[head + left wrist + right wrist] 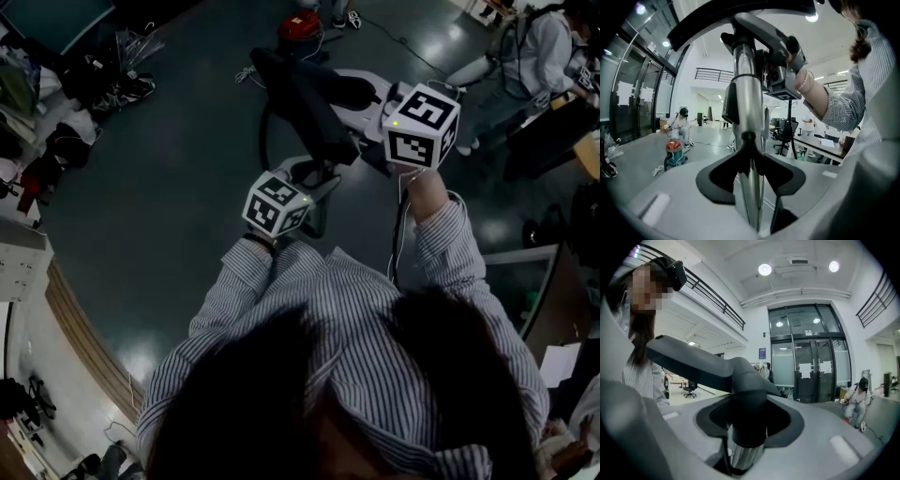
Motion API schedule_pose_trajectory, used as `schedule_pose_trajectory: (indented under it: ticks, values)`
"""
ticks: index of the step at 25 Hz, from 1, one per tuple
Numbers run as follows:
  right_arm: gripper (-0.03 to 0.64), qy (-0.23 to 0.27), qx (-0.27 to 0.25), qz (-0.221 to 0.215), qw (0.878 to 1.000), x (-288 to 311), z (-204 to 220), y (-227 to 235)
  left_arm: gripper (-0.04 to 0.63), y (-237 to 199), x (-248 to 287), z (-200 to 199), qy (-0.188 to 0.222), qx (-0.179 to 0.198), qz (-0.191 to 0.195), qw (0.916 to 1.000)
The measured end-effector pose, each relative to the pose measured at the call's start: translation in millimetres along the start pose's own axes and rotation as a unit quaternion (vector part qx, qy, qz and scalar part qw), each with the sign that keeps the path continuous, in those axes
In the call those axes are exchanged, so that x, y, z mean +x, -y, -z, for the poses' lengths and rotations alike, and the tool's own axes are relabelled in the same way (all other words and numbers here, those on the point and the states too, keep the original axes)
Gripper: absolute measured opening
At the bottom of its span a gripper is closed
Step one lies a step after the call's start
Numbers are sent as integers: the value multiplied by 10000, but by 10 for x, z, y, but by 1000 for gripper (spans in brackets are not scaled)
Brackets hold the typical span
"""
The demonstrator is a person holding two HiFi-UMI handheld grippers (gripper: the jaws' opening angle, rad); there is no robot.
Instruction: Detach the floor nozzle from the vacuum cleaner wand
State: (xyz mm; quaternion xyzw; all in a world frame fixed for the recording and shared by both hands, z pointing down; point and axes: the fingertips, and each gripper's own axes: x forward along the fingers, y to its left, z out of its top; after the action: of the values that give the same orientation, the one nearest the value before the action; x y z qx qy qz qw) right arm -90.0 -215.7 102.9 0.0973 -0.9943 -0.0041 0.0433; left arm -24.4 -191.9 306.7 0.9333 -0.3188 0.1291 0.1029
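Left gripper [750,161] jaws grip the wand [748,93]; right gripper [749,423] jaws clasp the floor nozzle [693,360] neck.

Left floor [159,187]: open.
Ahead: red canister [300,28], cable [246,73].
Right: person [544,52], close.
Between jaws: wand [749,117], floor nozzle [747,413].

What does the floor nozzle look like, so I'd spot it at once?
From the head view, find the person's striped shirt and follow the arms to the two marker cubes. Held up just beyond them is the floor nozzle: a long, flat black bar, unlike the shiny metal wand it caps.
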Motion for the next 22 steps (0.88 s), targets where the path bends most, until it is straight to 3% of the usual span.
schedule_pose_trajectory:
  ticks: [5,13,18,22]
  values:
    - [167,166,0,-343,9993,-69,-91,-70,184,56,-38,-67,328,-86,84,9994]
    - [167,393,2,625,9973,-48,-179,93,184,-38,-49,-122,315,-135,-237,9991]
    - [167,427,61,255,9987,-88,-231,36,184,15,-58,-158,436,-95,-49,9990]
    - [167,925,195,64,9955,-253,-491,125,183,39,-28,57,136,-78,-16,9999]
